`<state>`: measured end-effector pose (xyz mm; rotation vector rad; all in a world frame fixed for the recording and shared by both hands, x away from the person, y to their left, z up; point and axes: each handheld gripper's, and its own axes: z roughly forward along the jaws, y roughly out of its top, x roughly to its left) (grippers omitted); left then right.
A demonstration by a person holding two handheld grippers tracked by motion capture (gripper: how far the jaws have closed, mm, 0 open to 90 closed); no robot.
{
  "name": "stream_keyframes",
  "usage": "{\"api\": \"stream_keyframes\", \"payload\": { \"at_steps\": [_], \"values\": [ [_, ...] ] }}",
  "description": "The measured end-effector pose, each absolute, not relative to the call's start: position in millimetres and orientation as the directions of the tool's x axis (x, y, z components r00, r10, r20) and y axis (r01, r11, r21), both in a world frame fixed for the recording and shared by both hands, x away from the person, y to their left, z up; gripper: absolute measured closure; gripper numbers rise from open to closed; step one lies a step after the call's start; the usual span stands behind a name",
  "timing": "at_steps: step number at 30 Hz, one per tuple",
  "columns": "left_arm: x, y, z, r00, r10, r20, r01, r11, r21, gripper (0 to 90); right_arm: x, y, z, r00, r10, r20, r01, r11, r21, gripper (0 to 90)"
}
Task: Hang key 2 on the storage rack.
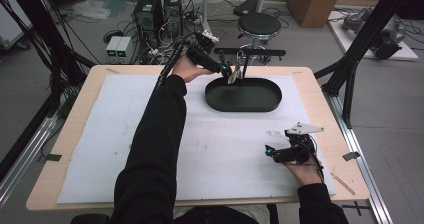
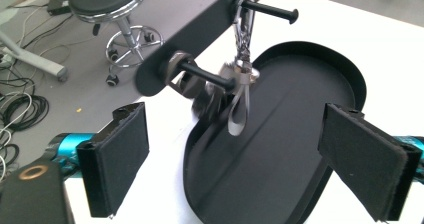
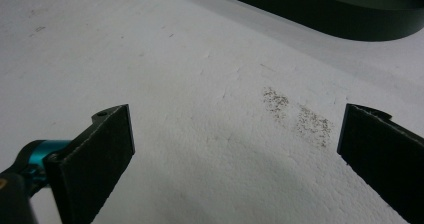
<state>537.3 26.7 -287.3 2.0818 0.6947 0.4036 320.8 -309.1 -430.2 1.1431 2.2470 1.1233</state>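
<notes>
High view: the left gripper (image 1: 231, 73) reached to the rack (image 1: 250, 52) behind the black tray (image 1: 243, 95); the right gripper (image 1: 280, 154) rested near the table's front edge.

Left gripper view: jaws stood released, the keyring (image 2: 241, 74) hanging on its peg (image 2: 267, 10), free of the pads. Withdraw straight back, avoiding the hanging loop.

Right gripper view: jaws spread, empty, over the white mat (image 3: 200, 109).

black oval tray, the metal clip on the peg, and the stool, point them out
black oval tray (image 1: 243, 104), high view, near side wall
metal clip (image 2: 243, 31), left gripper view, upper loop under the peg
stool (image 1: 258, 24), high view, middle of the round seat
</notes>
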Motion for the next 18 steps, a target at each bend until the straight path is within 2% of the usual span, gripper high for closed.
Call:
{"api": "stream_keyframes", "payload": {
  "at_steps": [4, 8, 13, 18],
  "values": [
    [531, 37, -288, 0.817, 0.576, -0.036, 0.333, -0.420, 0.844, 7.3, 321, -310, -430, -0.597, 0.802, 0.021, 0.498, 0.350, 0.794, 0.8],
    [523, 48, -290, 0.816, 0.577, -0.042, 0.334, -0.411, 0.849, 6.9, 321, -310, -431, -0.592, 0.806, 0.023, 0.500, 0.344, 0.794, 0.8],
    [517, 64, -292, 0.839, 0.534, -0.108, 0.360, -0.394, 0.845, 6.5, 321, -308, -431, -0.598, 0.801, 0.022, 0.498, 0.351, 0.793, 0.8],
    [513, 73, -298, 0.839, 0.530, -0.126, 0.376, -0.397, 0.837, 6.5, 321, -308, -431, -0.595, 0.803, 0.024, 0.502, 0.349, 0.791, 0.8]
  ]
}}
